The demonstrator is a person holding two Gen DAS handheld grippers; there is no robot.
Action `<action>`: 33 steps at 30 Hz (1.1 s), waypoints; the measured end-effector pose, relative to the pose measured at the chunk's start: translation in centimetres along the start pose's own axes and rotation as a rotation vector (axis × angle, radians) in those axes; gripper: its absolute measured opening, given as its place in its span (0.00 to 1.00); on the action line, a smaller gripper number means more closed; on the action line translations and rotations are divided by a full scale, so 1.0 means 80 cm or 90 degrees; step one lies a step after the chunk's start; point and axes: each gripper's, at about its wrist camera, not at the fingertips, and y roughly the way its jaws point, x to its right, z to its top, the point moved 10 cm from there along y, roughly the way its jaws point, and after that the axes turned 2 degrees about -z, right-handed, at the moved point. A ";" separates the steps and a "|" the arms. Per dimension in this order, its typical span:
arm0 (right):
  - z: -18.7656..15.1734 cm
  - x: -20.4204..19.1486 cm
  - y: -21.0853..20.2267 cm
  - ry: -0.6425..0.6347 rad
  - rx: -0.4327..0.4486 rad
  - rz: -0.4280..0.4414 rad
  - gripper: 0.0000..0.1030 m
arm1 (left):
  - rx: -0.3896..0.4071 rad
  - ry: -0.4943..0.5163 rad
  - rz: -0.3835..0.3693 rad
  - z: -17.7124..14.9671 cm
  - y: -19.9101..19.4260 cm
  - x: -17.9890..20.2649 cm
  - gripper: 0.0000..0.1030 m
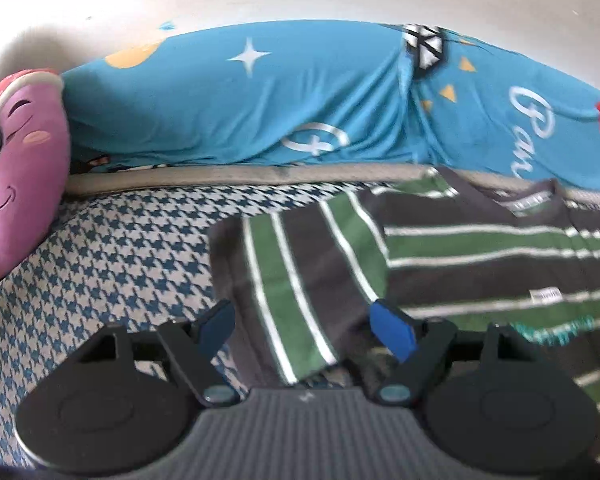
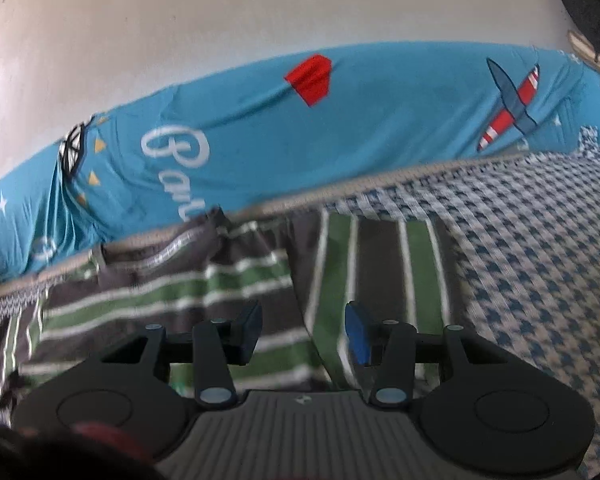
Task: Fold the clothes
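Bed (image 1: 112, 248) with houndstooth cover; blue quilt (image 1: 260, 96) at 12 o'clock. Striped shirt (image 1: 480, 264), sleeves folded inward, lies flat at centre. Left gripper (image 1: 306, 328) and right gripper (image 2: 302, 330) spread wide above it, empty.

White cursive lettering on the blue printed bedsheet (image 1: 260, 92), reading roughly "Pan" in the left wrist view and "Bar" in the right wrist view (image 2: 340, 140), cut off below. Small white tag on the striped shirt (image 1: 545, 293), print too blurred to read.
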 end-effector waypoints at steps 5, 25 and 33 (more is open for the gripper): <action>-0.031 0.021 -0.014 0.001 -0.040 0.012 0.45 | -0.005 0.002 -0.009 -0.017 -0.013 0.006 0.82; -0.061 0.021 0.024 0.060 -0.101 0.069 0.08 | -0.083 0.043 -0.042 -0.100 -0.004 0.036 0.82; -0.051 0.040 0.020 0.069 -0.078 0.026 0.07 | -0.079 0.075 0.040 -0.107 0.005 0.004 0.84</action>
